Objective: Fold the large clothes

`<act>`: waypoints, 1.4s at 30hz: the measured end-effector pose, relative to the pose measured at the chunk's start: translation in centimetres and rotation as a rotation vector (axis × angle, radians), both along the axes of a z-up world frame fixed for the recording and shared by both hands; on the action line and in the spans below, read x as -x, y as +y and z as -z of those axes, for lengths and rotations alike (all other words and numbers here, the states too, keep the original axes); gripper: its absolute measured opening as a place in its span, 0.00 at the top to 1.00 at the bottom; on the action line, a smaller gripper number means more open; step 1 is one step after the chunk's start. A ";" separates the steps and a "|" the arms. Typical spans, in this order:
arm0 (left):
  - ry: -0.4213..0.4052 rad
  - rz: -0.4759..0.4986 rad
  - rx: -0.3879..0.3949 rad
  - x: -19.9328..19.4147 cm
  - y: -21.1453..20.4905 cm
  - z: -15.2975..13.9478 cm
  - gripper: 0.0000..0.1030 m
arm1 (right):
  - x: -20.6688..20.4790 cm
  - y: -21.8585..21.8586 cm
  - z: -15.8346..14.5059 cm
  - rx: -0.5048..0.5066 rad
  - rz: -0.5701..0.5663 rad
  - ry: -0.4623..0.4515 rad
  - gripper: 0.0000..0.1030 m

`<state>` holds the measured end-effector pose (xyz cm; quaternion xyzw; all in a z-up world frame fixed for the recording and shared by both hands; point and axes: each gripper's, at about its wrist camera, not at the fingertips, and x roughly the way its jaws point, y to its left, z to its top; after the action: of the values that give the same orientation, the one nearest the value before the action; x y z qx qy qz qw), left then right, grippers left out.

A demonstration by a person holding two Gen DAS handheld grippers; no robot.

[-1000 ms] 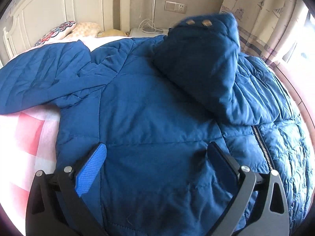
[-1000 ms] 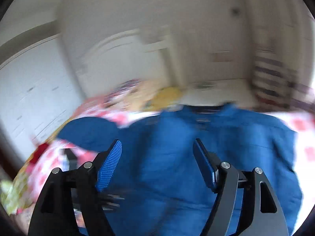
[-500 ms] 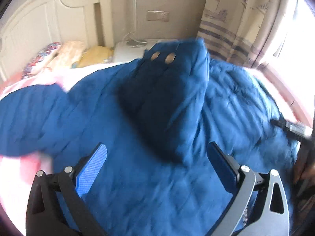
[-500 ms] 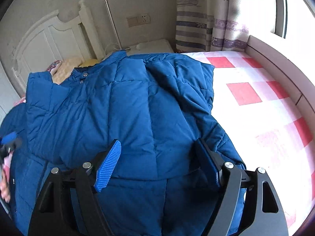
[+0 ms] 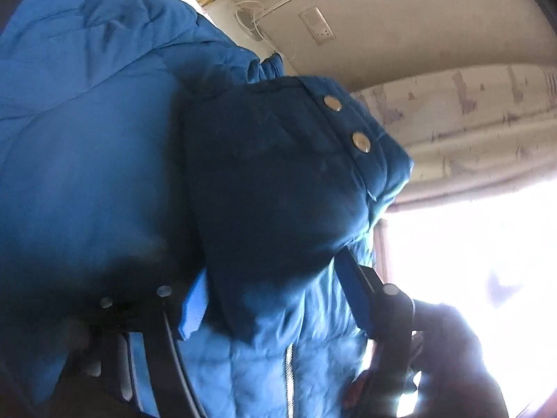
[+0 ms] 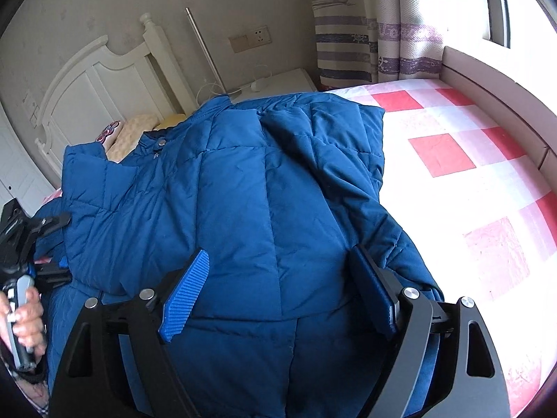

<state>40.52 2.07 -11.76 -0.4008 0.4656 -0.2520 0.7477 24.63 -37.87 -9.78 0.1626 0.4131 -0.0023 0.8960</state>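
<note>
Right wrist view: my right gripper [image 6: 278, 292] sits at lower centre, its jaws spread and still opening, with the blue padded jacket [image 6: 243, 191] lying under and between the fingers; I see no pad pressing on the cloth. The jacket fills the middle of the frame and rests on the bed sheet [image 6: 470, 181], a red-and-white check that shows bare at the right. One sleeve [image 6: 334, 153] is folded across the body, right of centre. A white headboard [image 6: 104, 83] stands at upper left, a striped curtain [image 6: 351, 35] at upper centre. At the left edge a hand [image 6: 24, 317] holds the handle of the other tool.

Left wrist view: the frame is rolled and blurred. My left gripper [image 5: 275, 299] is at lower centre, jaws closing, with a dark fold of the jacket, bearing two metal snaps [image 5: 361, 142], hanging between the fingers. I cannot tell whether the pads yet press on it. A zip [image 5: 288, 376] runs down the paler cloth at the bottom.
</note>
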 end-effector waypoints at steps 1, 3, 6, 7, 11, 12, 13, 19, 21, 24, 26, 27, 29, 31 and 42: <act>-0.004 -0.004 0.040 -0.6 0.2 0.1 0.39 | 0.0 0.0 0.0 -0.002 0.000 -0.001 0.23; 0.028 -0.021 0.160 -1.4 0.8 1.2 0.62 | 0.1 -0.1 0.0 -0.005 0.000 -0.004 0.23; -0.086 -0.116 0.102 1.1 1.0 -1.4 0.77 | 0.2 -0.3 0.1 -0.017 0.001 -0.011 0.23; -0.178 -0.139 0.019 2.6 0.7 -3.4 0.78 | 0.3 -0.4 0.1 -0.022 0.001 -0.014 0.23; -0.600 -0.104 -0.334 10.5 -2.8 -11.1 0.52 | 0.3 -0.5 0.0 -0.029 0.002 -0.016 0.23; -0.600 -0.069 -0.325 11.0 -3.0 -11.0 0.16 | 0.3 -0.5 0.1 -0.029 0.002 -0.015 0.22; -0.569 -0.053 -0.317 10.8 -2.8 -10.6 0.03 | 0.3 -0.5 0.1 -0.030 0.001 -0.016 0.22; -0.204 -0.189 -0.058 6.5 3.3 -3.1 0.03 | 0.4 -0.5 0.0 -0.030 0.003 -0.019 0.22; -0.126 -0.303 0.010 6.3 6.0 -1.4 0.07 | 0.4 -0.5 0.0 -0.028 0.003 -0.019 0.22; -0.107 -0.355 0.048 6.0 7.7 -1.2 0.10 | 0.4 -0.6 0.0 -0.028 0.003 -0.018 0.22; -0.104 -0.360 -0.028 5.4 7.7 -1.5 0.27 | 0.4 -0.5 0.0 -0.028 0.003 -0.018 0.22; -0.100 -0.371 -0.075 5.5 7.6 -1.6 0.70 | 0.4 -0.5 0.0 -0.028 0.003 -0.019 0.22; -0.152 -0.330 -0.240 5.4 6.8 -2.5 0.82 | 0.4 -0.6 0.0 -0.029 0.004 -0.019 0.22; -0.280 -0.288 -0.398 6.2 4.9 -4.5 0.84 | 0.4 -0.5 0.0 -0.029 0.004 -0.020 0.22; -0.208 -0.448 -0.894 7.7 5.1 -8.3 0.19 | 0.4 -0.4 0.0 -0.018 0.001 -0.013 0.21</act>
<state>32.85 7.12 -3.48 -0.1044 0.3536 0.0998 0.9242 24.22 -38.30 -9.74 0.1710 0.4073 0.0019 0.8972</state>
